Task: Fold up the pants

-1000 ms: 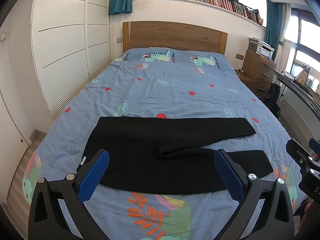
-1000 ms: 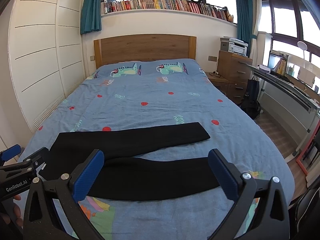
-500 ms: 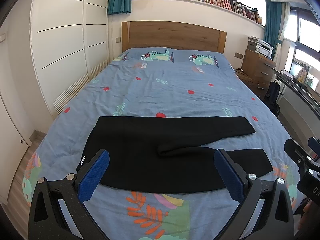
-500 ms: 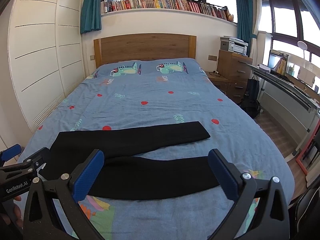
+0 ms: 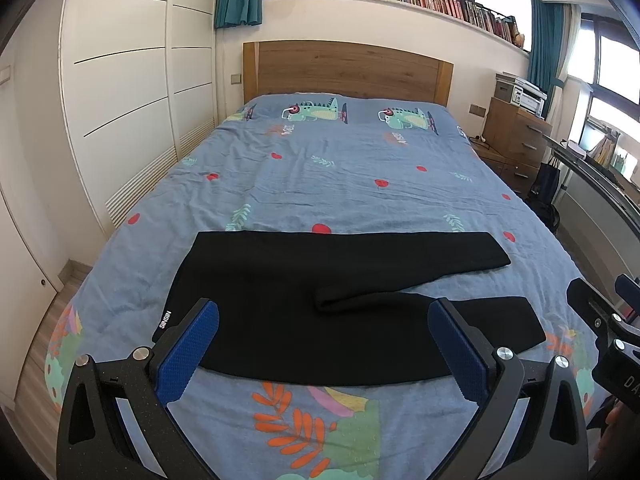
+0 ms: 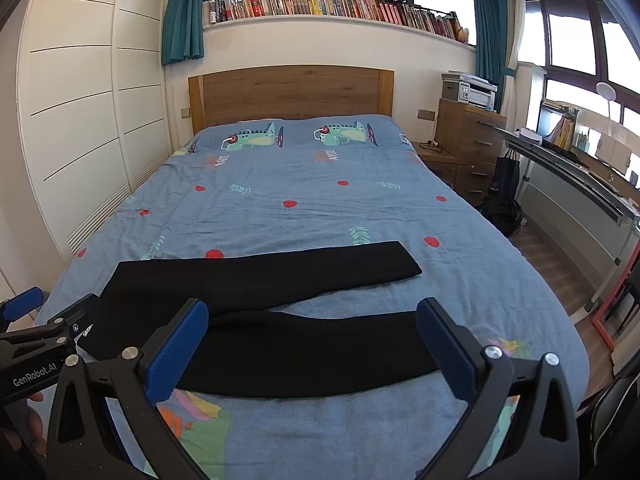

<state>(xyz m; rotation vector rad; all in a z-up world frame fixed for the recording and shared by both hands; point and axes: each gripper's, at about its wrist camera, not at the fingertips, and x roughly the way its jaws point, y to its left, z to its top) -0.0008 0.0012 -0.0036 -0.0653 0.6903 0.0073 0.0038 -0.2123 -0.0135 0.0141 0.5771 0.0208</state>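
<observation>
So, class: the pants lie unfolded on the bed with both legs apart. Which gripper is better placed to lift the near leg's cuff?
Probably the right gripper: open, it hangs over the near leg of the pants, towards its cuff. The left gripper, also open, hangs nearer the waistband.

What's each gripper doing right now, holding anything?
Left gripper: open, holding nothing, above the black pants.
Right gripper: open, holding nothing.

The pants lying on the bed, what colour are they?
Plain black pants with a small white waistband logo, shown best in the right wrist view.
</observation>
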